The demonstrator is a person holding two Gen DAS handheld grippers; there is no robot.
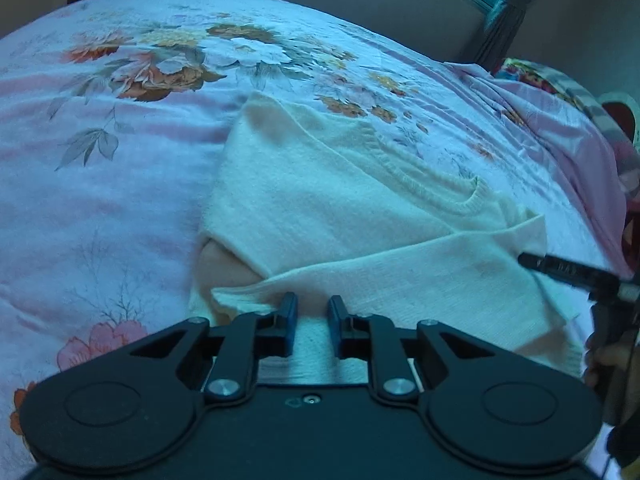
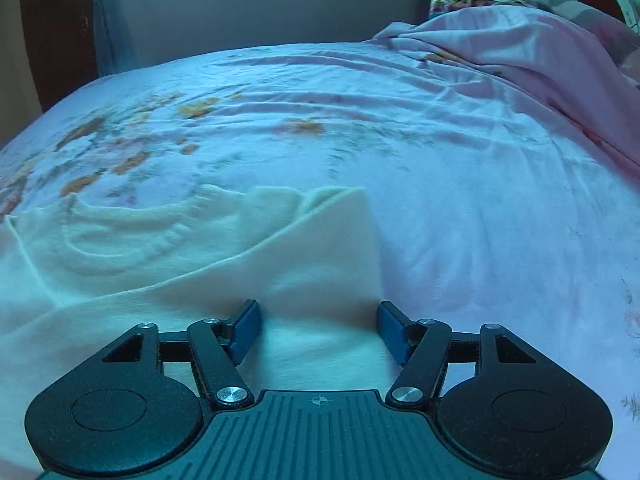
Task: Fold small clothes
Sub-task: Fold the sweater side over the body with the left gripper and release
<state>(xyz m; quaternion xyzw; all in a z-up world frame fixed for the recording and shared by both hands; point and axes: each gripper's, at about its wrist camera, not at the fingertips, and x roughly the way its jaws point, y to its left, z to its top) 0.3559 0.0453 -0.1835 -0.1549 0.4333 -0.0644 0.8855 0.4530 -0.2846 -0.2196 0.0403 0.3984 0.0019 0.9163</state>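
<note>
The left gripper [image 1: 313,312] pointed down and away, its blue pads [image 1: 291,320] a narrow gap apart, pressing on nothing. The right gripper [image 2: 319,322] pointed likewise, jaws spread wide, gripping nothing.

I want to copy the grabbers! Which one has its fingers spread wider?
The right gripper: its fingers stand wide apart over the sweater. The left gripper's leave only a narrow gap.
</note>
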